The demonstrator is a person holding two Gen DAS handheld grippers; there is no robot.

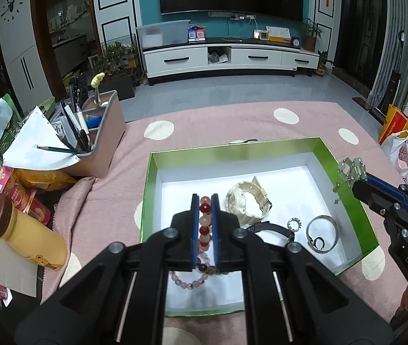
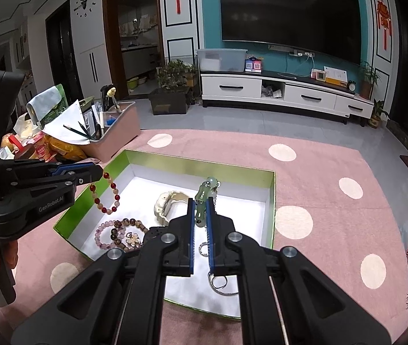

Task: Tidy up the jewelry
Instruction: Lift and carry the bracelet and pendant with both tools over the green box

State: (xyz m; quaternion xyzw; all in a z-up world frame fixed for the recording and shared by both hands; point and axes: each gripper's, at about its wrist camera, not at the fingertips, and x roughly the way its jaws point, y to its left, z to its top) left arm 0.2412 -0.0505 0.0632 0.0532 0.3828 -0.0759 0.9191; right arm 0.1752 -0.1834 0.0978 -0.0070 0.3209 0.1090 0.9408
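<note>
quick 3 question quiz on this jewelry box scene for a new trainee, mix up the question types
1. True or false: the left gripper is shut on the red bead bracelet.
2. Which item does the right gripper hold? A) the cream watch B) the green jade pendant C) the silver bangle
3. Fill in: the pink bead bracelet lies inside the ____ box.

Key: 1 true; 2 B; 3 green.
</note>
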